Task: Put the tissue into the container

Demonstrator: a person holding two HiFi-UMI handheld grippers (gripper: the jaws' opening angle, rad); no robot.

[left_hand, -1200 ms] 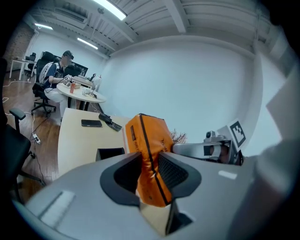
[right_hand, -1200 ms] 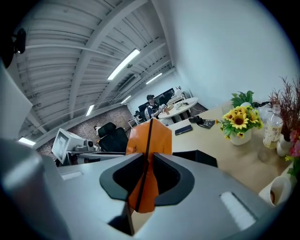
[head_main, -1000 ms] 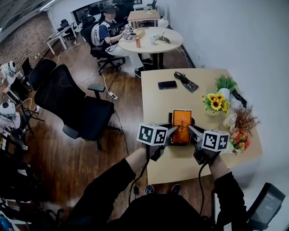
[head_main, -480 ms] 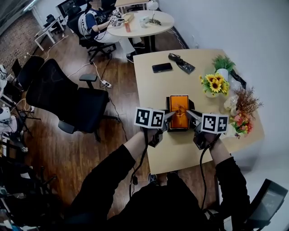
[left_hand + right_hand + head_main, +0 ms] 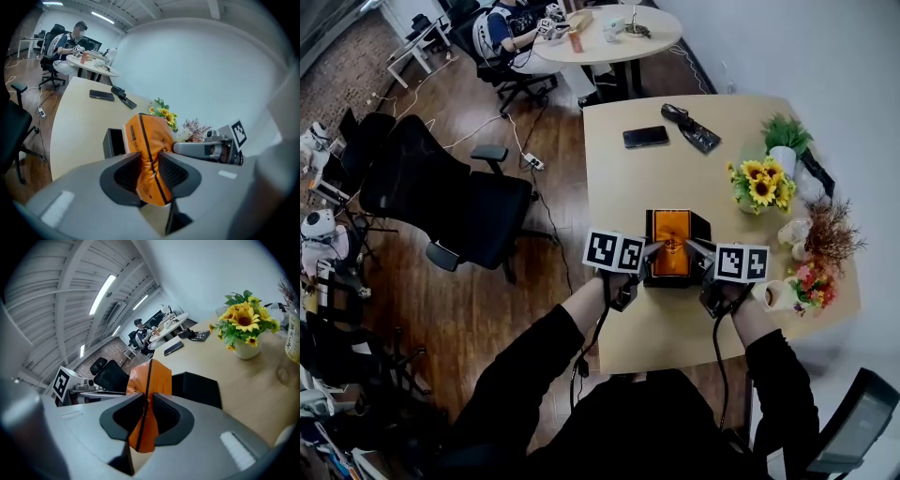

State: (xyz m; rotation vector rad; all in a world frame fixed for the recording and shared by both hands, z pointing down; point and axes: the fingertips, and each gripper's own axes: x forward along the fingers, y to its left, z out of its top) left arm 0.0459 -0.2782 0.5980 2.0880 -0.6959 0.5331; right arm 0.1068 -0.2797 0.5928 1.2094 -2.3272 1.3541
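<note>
Left gripper (image 5: 653, 250) and right gripper (image 5: 693, 248) jaws clamp the orange tissue pack (image 5: 671, 242) from 9 and 3 o'clock, over the black container (image 5: 702, 224); lower level, long edges parallel to the walls; release both together.

Reaching up from the lower frame, the left gripper (image 5: 651, 251) and right gripper (image 5: 694, 249) are each clamping one side of the tissue pack (image 5: 670, 253).

An office: black swivel chairs (image 5: 487, 217), a pale desk (image 5: 619, 187), a round meeting table (image 5: 656, 37).
</note>
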